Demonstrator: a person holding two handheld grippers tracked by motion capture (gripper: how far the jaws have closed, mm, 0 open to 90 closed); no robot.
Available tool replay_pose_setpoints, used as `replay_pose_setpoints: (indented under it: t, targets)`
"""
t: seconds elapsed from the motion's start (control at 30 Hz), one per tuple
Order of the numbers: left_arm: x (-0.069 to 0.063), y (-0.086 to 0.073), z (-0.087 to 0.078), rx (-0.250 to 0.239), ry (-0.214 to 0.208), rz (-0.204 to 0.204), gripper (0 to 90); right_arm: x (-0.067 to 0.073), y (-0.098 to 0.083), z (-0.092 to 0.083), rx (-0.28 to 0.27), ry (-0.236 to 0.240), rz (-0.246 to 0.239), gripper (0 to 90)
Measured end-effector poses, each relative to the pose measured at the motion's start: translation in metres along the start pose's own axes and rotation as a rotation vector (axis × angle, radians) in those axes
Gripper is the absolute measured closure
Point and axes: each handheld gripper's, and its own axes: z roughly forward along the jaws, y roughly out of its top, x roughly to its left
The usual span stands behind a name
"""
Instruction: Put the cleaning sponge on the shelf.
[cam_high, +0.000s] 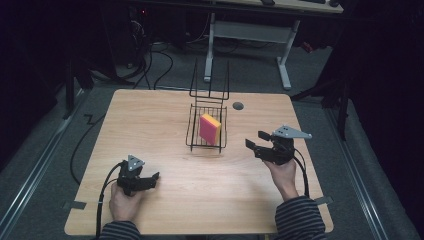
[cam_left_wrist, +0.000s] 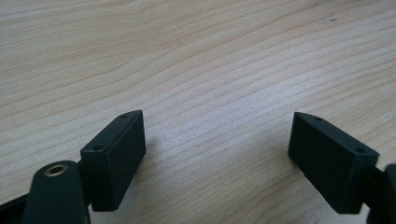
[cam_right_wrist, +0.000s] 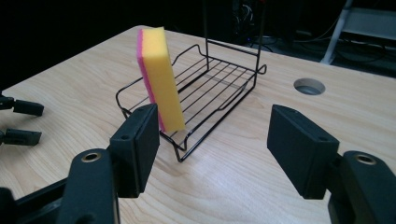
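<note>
A yellow and pink sponge (cam_high: 210, 128) stands on edge inside a black wire rack (cam_high: 193, 125) at the table's middle. In the right gripper view the sponge (cam_right_wrist: 161, 74) leans at the near end of the rack (cam_right_wrist: 224, 79). My right gripper (cam_high: 256, 140) hovers to the right of the rack, pointing at it, open with nothing between its jaws (cam_right_wrist: 212, 140). My left gripper (cam_high: 156, 176) rests low near the front left of the table, open over bare wood (cam_left_wrist: 217, 149).
The wooden table (cam_high: 160, 115) has a round cable hole (cam_high: 238, 106) behind the rack, also in the right gripper view (cam_right_wrist: 309, 86). A tall wire handle (cam_high: 210, 80) rises at the rack's far end. A desk frame stands beyond the table.
</note>
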Motion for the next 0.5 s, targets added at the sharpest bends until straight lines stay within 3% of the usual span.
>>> replay_pose_setpoints:
  t: [0.5]
  targets:
    - [0.000, 0.000, 0.000, 0.001, 0.000, 0.000, 19.5, -0.010, -0.029, -0.015, -0.006, -0.038, 0.048, 35.7]
